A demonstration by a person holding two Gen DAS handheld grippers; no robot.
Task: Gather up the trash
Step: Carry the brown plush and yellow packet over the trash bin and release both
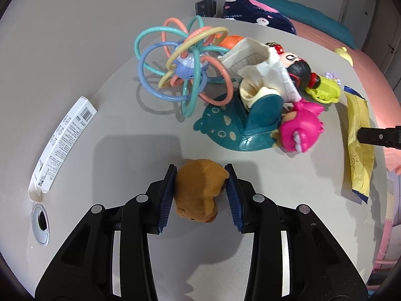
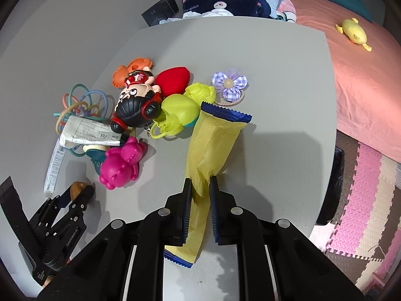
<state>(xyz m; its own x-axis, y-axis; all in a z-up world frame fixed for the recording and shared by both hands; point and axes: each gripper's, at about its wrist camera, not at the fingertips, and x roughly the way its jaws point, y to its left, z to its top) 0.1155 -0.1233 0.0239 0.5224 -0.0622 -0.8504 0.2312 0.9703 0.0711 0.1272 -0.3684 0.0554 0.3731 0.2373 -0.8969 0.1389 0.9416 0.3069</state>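
Observation:
My left gripper [image 1: 200, 170] is shut on a brown plush toy [image 1: 198, 190], which rests on the grey table [image 1: 125, 138]. My right gripper [image 2: 200, 183] is shut on a yellow snack wrapper [image 2: 210, 145] with blue ends, pinching its middle; the wrapper lies along the table. The wrapper also shows in the left wrist view [image 1: 358, 140] at the right edge. A crumpled paper receipt [image 2: 87, 131] lies among the toys; it shows in the left wrist view [image 1: 253, 57] too. A white cardboard box [image 1: 60, 145] lies flat at the table's left.
A toy pile fills the table's middle: a ring rattle [image 1: 180, 65], a teal stand [image 1: 238, 123], a pink figure [image 2: 122, 163], a doll [image 2: 136, 102], a green toy [image 2: 180, 110], a red heart [image 2: 173, 79], a fabric flower [image 2: 229, 84]. A bed [image 2: 363, 75] lies beyond.

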